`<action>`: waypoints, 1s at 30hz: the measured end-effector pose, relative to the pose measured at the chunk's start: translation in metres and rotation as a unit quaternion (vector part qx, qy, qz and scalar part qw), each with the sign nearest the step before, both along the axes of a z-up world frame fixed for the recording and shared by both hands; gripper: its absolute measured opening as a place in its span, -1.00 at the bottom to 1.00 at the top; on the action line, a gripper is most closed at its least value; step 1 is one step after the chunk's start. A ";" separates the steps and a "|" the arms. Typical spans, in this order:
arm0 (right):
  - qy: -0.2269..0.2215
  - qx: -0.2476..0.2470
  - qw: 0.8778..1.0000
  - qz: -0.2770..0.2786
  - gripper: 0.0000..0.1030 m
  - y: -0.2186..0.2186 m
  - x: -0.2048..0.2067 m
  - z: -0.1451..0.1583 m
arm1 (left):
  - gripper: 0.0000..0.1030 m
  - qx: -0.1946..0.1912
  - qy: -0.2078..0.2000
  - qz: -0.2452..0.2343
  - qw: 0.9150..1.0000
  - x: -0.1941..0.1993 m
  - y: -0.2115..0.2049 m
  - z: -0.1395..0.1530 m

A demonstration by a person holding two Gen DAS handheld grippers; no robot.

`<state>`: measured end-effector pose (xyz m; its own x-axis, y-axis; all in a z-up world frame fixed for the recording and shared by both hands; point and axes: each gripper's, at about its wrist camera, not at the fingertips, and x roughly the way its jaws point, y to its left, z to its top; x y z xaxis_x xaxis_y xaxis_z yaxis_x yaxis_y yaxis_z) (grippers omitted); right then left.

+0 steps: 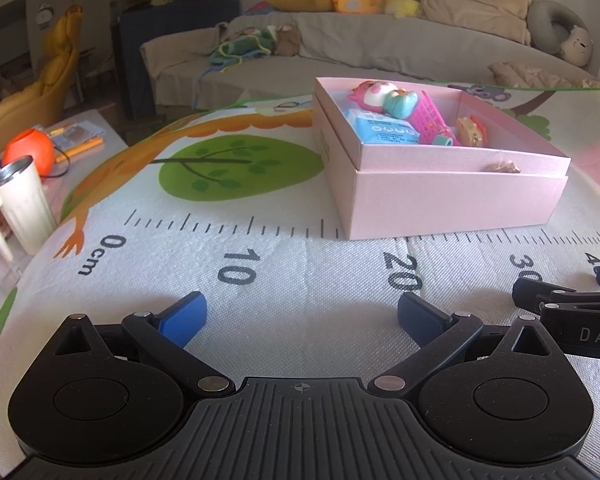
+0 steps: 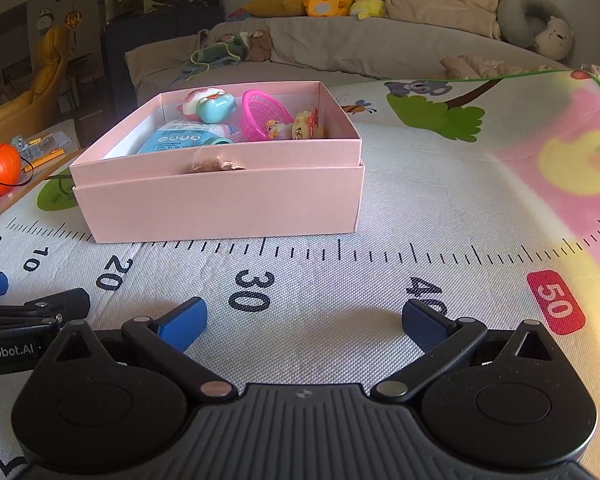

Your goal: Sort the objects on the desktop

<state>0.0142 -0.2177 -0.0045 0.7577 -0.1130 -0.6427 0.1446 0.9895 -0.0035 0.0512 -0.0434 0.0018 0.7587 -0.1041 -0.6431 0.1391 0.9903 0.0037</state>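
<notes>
A pink cardboard box [image 1: 452, 196] [image 2: 220, 200] stands on the printed play mat. Inside it lie a pink-and-white owl toy [image 1: 374, 94] [image 2: 208, 104], a blue tissue pack [image 1: 384, 130] [image 2: 176, 140], a magenta toy basket [image 1: 434, 120] [image 2: 262, 114] and a small yellow figure [image 1: 472, 130] [image 2: 306, 126]. My left gripper [image 1: 302, 318] rests low over the mat near the 10 to 20 cm marks, open and holding nothing. My right gripper [image 2: 304, 322] sits open between the 30 and 40 marks, also holding nothing. Both stay well in front of the box.
At the left edge stand a white mug [image 1: 22, 204] and an orange ball-shaped object [image 1: 30, 152] [image 2: 0, 168]. A grey sofa [image 1: 340, 48] [image 2: 360, 44] with plush toys runs behind the mat. Each gripper shows at the side of the other's view.
</notes>
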 end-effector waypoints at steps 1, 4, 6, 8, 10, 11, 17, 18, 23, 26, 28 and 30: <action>0.000 0.000 1.000 0.000 1.00 0.001 -0.001 0.000 | 1.00 0.000 0.000 0.000 1.000 0.000 0.000 0.000; 0.000 0.000 1.000 0.000 1.00 0.001 -0.001 0.000 | 1.00 0.000 0.000 0.000 1.000 0.000 0.000 0.000; 0.000 0.000 1.000 0.000 1.00 0.000 0.000 0.000 | 1.00 0.000 0.000 0.000 1.000 0.000 0.000 0.000; 0.000 0.000 1.000 0.000 1.00 0.000 0.000 0.000 | 1.00 0.000 0.000 0.000 1.000 0.000 0.000 0.000; 0.000 0.000 1.000 0.000 1.00 0.002 -0.002 0.000 | 1.00 0.000 0.000 0.000 1.000 0.000 0.000 0.000; 0.000 0.000 1.000 0.000 1.00 0.000 -0.001 0.000 | 1.00 0.000 0.000 0.000 1.000 0.000 0.000 0.000; 0.000 0.000 1.000 0.000 1.00 0.000 -0.001 0.001 | 1.00 0.000 0.000 0.000 1.000 0.000 0.000 0.000; 0.000 0.000 1.000 0.000 1.00 0.001 -0.002 0.001 | 1.00 0.000 0.000 0.000 1.000 0.000 0.000 0.000; 0.000 0.000 1.000 0.000 1.00 -0.001 0.000 0.001 | 1.00 0.000 0.000 0.000 1.000 0.000 0.000 0.000; 0.000 0.000 1.000 0.000 1.00 0.000 -0.001 0.001 | 1.00 0.000 0.000 0.000 1.000 0.001 0.000 0.000; 0.000 0.000 1.000 0.000 1.00 0.000 -0.001 0.001 | 1.00 0.000 0.000 0.000 1.000 0.000 0.000 0.000; 0.000 0.000 1.000 0.000 1.00 -0.001 0.000 0.001 | 1.00 0.000 0.000 0.000 1.000 0.000 0.000 0.000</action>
